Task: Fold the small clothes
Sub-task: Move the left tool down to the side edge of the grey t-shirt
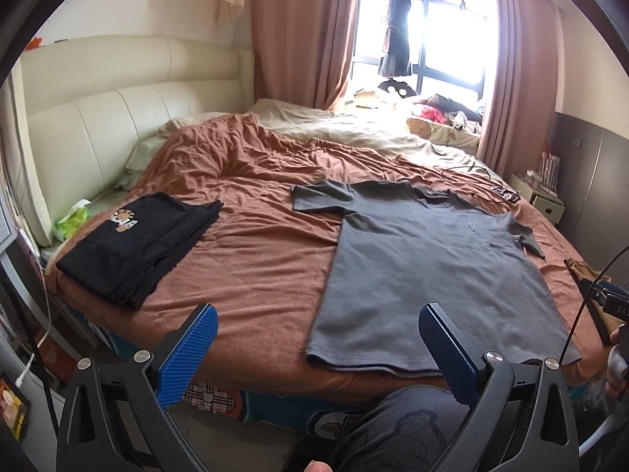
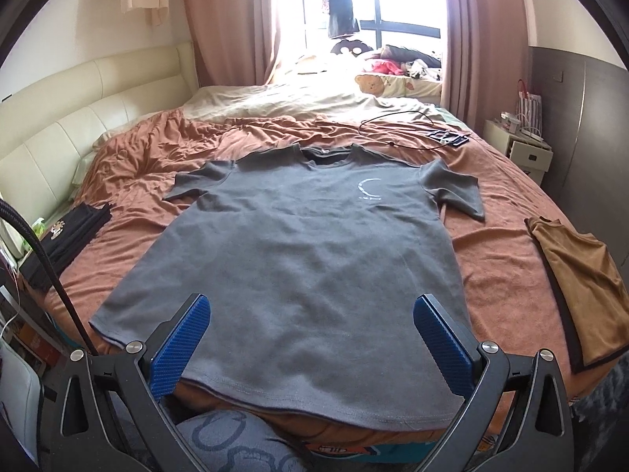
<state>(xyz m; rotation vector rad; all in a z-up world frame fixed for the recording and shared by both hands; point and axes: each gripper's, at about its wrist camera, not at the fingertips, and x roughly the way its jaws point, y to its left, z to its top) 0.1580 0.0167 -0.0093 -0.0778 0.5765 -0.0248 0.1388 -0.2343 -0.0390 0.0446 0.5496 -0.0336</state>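
You worked in a bedroom. The bed (image 2: 495,196), under a rumpled rust-brown cover, filled most of both views. A cream padded headboard (image 1: 118,118) ran along at 9 to 10 o'clock. The window (image 2: 393,0) at 12 o'clock was blown out with daylight, pink curtains (image 1: 306,31) either side. A white nightstand (image 2: 519,149) stood at 2 o'clock.

Your left gripper (image 1: 318,348) & right gripper (image 2: 312,338): black frames w/ silver screws (image 1: 492,356), blue ribbed pads (image 2: 184,344). Black cable (image 2: 43,259) runs alongside. You're wearing grey bear-print trousers (image 1: 405,428).
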